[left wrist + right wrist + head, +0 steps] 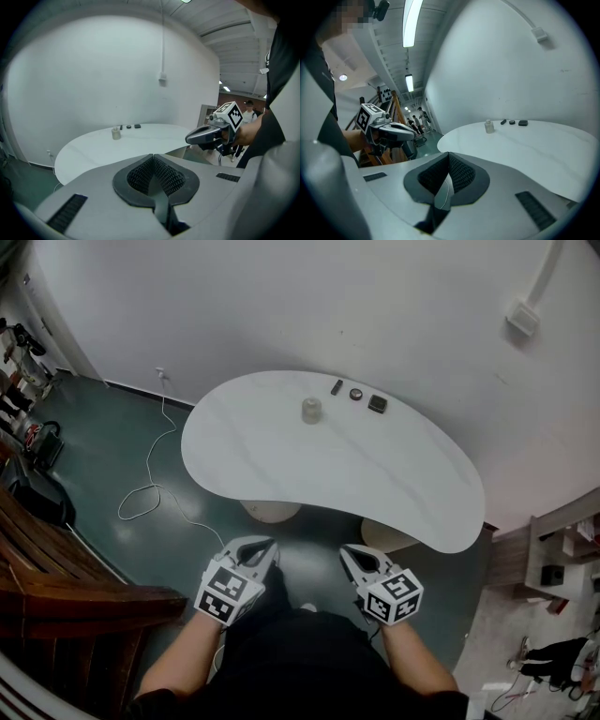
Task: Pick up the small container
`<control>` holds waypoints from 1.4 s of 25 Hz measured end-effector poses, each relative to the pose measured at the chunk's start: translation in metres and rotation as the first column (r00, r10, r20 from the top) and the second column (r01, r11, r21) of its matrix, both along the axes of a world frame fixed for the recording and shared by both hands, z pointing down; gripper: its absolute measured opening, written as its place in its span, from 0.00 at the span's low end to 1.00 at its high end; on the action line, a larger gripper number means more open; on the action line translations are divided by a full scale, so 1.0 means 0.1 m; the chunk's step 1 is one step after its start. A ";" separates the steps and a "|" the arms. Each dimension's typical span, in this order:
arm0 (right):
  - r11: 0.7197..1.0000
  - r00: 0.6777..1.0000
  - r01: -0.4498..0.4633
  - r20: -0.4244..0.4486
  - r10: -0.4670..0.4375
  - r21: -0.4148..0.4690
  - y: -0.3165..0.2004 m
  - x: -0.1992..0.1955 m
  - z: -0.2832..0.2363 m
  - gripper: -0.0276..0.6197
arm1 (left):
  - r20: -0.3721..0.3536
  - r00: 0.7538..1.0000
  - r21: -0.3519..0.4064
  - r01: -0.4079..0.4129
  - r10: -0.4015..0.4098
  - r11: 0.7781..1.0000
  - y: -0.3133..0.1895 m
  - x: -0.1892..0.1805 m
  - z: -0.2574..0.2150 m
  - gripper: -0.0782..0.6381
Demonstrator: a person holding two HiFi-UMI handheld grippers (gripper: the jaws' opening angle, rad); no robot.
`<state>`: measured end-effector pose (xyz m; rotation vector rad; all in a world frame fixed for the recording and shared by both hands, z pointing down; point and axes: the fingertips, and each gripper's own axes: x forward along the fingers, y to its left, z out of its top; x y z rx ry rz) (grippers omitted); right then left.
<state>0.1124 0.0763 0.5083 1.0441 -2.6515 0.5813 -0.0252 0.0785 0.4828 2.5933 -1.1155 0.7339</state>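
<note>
My left gripper and right gripper both have their jaws together on nothing, short of the white kidney-shaped table. The small translucent container stands upright toward the table's far edge. It is well ahead and roughly between them, and I judge neither clearly nearer.

The head view is looking steeply down from high above, taking in the whole tabletop. Both gripper views are facing that tabletop low from off its near side, the left one catching the right gripper, the right one the left gripper.
</note>
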 end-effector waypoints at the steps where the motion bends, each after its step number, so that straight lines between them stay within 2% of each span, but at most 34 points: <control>1: 1.000 1.000 -0.005 -0.003 0.005 -0.004 -0.05 -0.01 0.02 0.03 | 0.002 1.000 -0.003 -0.006 0.006 1.000 -0.07 -0.01 0.02 0.13; 8: 0.999 0.998 -0.046 -0.032 0.045 -0.024 -0.71 -0.12 0.07 0.03 | 0.005 1.000 -0.014 -0.016 0.016 1.000 -0.90 -0.22 0.13 0.13; 21: 0.986 0.984 -0.164 -0.073 0.165 0.015 -2.15 -0.54 -0.19 0.03 | 0.017 0.985 0.040 -0.172 0.171 0.984 -2.45 -0.47 -0.06 0.13; 29: 0.971 0.966 -0.241 -0.101 0.240 0.005 -2.61 -0.68 -0.12 0.03 | 0.025 0.966 0.045 -0.257 0.256 0.965 -3.04 -0.64 0.01 0.13; 35: 0.965 0.961 -0.263 -0.096 0.261 -0.014 -2.78 -0.67 -0.07 0.03 | 0.029 0.958 0.033 -0.285 0.284 0.958 -3.21 -0.61 0.08 0.13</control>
